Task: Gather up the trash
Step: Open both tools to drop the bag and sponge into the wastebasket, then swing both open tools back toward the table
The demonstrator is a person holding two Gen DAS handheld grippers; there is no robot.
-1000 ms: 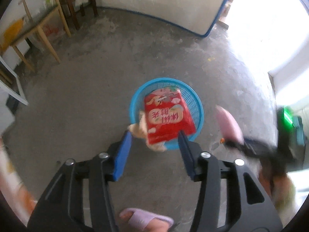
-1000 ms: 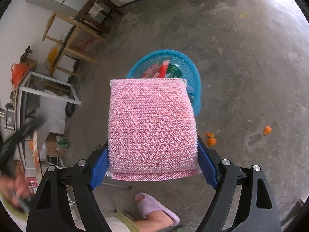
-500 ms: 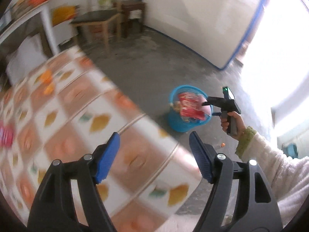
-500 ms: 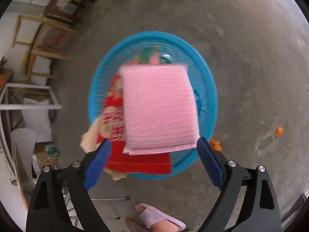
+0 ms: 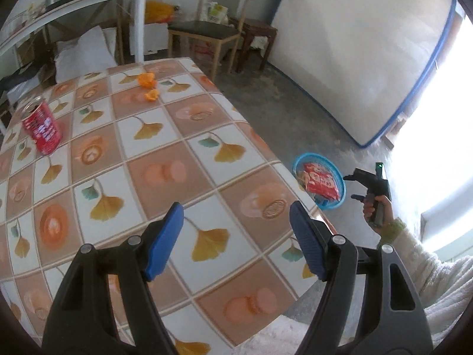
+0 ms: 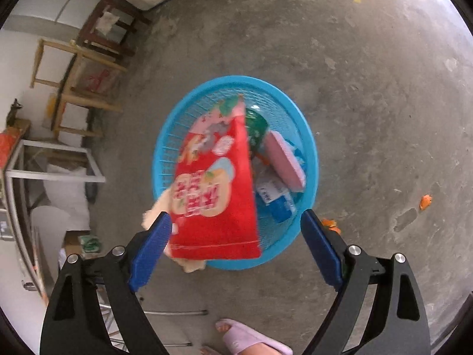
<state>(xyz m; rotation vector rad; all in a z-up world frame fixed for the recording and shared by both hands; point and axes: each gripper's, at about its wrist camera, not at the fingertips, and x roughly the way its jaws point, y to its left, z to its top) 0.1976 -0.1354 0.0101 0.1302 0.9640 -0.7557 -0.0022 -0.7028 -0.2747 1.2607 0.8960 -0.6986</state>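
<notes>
a bare grey concrete floor (image 6: 369, 94) runs under everything, with a white panel edged in blue (image 5: 354, 59) leaning at the far wall and a wooden chair (image 5: 207, 29) and a dark stool (image 5: 254, 34) beside it. one desk (image 5: 165, 159) under a tiled leaf-pattern cloth fills the left wrist view. on it stand one red can (image 5: 43, 128), upright near the far left edge, and two bits of orange peel (image 5: 147, 84) close together toward the far side, well apart from the can.

one blue basket (image 6: 310, 153) sits on the floor just past the desk's corner. in it lie one big red snack bag (image 6: 215, 189), tilted and sticking out over the near rim, one pink sponge (image 6: 283, 159) leaning against the right wall, a green packet (image 6: 257, 127) and a white and blue wrapper (image 6: 275, 195). two more orange scraps lie on the floor, one touching the basket's right side (image 6: 329, 223) and one well apart (image 6: 425, 201).

the left gripper (image 5: 236, 236) hangs over the desk, fingers spread, nothing between them. the right gripper (image 6: 236, 245) hovers above the basket, fingers spread wide and empty; the red bag partly hides the left one. one foot in a lilac slipper (image 6: 251, 337) stands near the basket.
</notes>
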